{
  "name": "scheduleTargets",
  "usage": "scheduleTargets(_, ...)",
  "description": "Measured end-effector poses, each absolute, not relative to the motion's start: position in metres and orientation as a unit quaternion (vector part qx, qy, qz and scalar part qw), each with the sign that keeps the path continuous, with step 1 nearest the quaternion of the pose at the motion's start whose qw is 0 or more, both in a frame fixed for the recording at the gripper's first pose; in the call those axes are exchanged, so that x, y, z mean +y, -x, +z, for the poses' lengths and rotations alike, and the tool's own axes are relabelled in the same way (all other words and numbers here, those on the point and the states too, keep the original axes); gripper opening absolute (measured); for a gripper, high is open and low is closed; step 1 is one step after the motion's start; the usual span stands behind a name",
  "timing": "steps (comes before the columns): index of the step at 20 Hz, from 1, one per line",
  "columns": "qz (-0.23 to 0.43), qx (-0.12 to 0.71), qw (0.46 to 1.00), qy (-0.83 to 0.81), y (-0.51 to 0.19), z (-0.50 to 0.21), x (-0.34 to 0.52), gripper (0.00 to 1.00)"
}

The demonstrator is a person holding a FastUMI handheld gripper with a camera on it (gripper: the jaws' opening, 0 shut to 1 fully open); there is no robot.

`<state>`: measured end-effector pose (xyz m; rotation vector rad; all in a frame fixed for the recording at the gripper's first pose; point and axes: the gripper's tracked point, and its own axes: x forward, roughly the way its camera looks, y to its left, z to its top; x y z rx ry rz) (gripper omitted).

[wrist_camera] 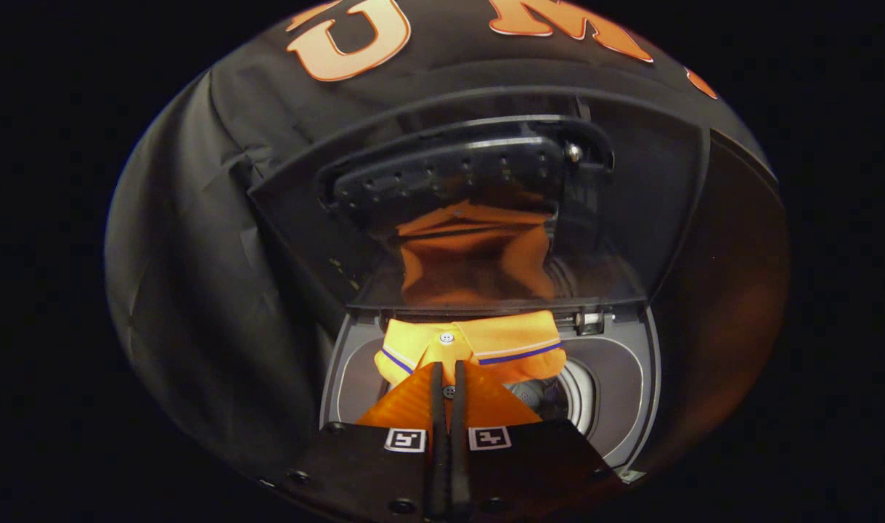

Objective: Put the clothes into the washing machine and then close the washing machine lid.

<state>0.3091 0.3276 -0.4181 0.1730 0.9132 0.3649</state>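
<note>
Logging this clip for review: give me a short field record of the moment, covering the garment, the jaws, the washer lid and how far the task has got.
garment: orange shirt with a collar and a white button, hanging over the washing machine opening
gripper: gripper with jaws nearly closed, pinching the shirt fabric between them
lid: washer lid raised upright beyond the shirt, mirroring the orange cloth
drum: drum opening partly visible beside the shirt
task stage: shirt held above the opening, not yet released; lid not yet closed
</note>
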Motion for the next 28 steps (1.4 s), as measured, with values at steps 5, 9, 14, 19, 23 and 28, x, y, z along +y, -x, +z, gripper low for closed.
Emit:
scheduleTargets(5,0.169,0.454,0.872,-0.073,-0.307,-0.449,0.328,0.08)
scheduleTargets(9,0.16,0.459,0.871,-0.065,-0.305,-0.468,0.327,0.08)
scheduleTargets(14,0.148,0.475,0.866,-0.048,-0.296,-0.503,0.326,0.08)
scheduleTargets(19,0.135,0.496,0.856,-0.043,-0.288,-0.532,0.326,0.08)
scheduleTargets(23,0.13,0.52,0.843,-0.039,-0.285,-0.546,0.327,0.08)
scheduleTargets(28,0.116,0.532,0.838,-0.029,-0.282,-0.553,0.323,0.08)
